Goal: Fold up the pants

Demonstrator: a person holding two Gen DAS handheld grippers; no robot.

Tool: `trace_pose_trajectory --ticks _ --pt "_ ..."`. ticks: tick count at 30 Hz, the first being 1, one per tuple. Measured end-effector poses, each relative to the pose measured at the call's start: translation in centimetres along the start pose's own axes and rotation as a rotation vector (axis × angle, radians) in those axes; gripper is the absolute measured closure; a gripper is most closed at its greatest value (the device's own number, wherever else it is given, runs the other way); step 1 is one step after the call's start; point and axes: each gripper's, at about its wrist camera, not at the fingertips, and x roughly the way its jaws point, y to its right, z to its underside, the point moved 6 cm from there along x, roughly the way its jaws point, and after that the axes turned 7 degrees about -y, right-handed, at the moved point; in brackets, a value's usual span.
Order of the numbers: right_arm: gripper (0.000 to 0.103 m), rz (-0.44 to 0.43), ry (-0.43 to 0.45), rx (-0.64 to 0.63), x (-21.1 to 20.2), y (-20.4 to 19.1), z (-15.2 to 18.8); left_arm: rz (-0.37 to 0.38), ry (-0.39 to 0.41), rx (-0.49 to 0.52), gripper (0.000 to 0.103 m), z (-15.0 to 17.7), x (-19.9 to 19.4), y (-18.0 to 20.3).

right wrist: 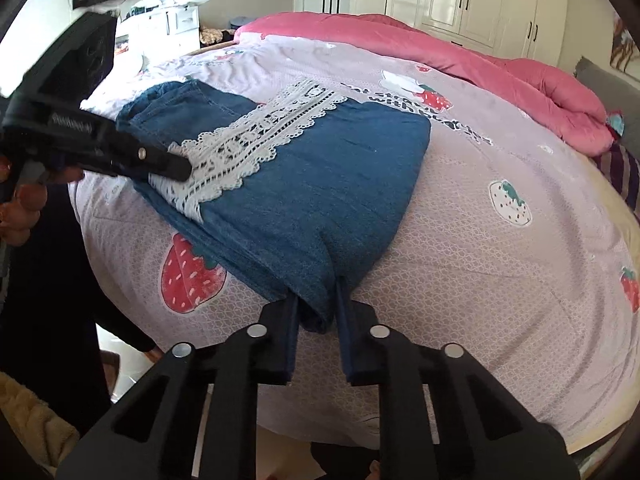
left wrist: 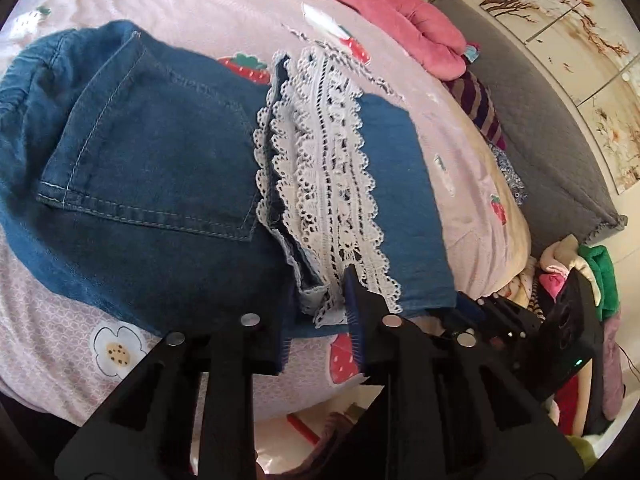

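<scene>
Jaws of the right gripper (right wrist: 318,316) pinch a bunched fold at the near edge of the pants (right wrist: 304,184), denim pressed between the two dark pads. Jaws of the left gripper (left wrist: 320,320) stand apart, one blue pad touching the lace trim (left wrist: 320,184) and the other lying on the denim beside it, nothing clamped between them. From the right wrist view the left gripper (right wrist: 176,166) reaches in low from the side, its tip resting on the lace.

These pants lie folded on the bed (right wrist: 500,280), near its front edge. They are soft blue denim with pale stitching round a back pocket (left wrist: 156,148); a band of white openwork lace with scalloped edges crosses them.

Beneath is a pinkish bedsheet (left wrist: 224,4) printed with strawberries and flowers, and a pink quilt (right wrist: 500,68) is heaped along the far side.
</scene>
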Motion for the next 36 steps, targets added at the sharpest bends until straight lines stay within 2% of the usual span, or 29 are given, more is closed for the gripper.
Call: trace_pose_trajectory --ticks 5,8,9,12,14,21,23,26,30,32,36 --pt "0.092 -0.096 0.013 0.106 -1.0 1.7 0.2 0.028 0.009 0.011 0.091 0.2 -0.8 1.2" --pt "0.095 -0.1 0.012 0.124 -1.3 2.7 0.6 0.075 -0.009 0.016 0.091 0.7 -0.7 1.9" --pt "0.095 -0.117 0.007 0.13 -1.2 2.7 0.7 0.069 -0.022 0.009 0.091 0.9 -0.3 1.6" --pt "0.095 -0.098 -0.015 0.095 -0.7 2.4 1.0 0.089 -0.061 -0.077 0.089 1.4 1.2 -0.2" --pt "0.094 -0.082 -0.022 0.063 -0.6 2.0 1.1 0.107 -0.057 -0.092 0.088 1.4 1.2 -0.6" --pt "0.092 -0.178 0.014 0.126 -2.6 2.7 0.8 0.061 -0.003 -0.059 0.088 0.9 -0.1 -0.4" --pt "0.089 -0.204 0.038 0.149 -3.6 2.9 0.4 0.059 0.0 -0.057 0.086 0.9 -0.2 -0.4" --pt "0.068 -0.261 0.097 0.18 -5.3 3.3 -0.5 0.043 0.001 -0.035 0.083 1.0 -0.4 -0.1" --pt "0.065 -0.241 0.109 0.18 -5.2 3.5 -2.2 0.013 0.012 0.011 0.077 1.3 -0.5 0.3" --pt "0.065 -0.241 0.102 0.165 -4.4 3.1 -3.3 -0.007 0.012 0.046 0.07 1.6 -0.4 0.7" --pt "0.065 -0.229 0.051 0.162 -1.9 2.5 -4.6 -0.043 0.015 0.116 0.064 2.2 -0.6 1.1"
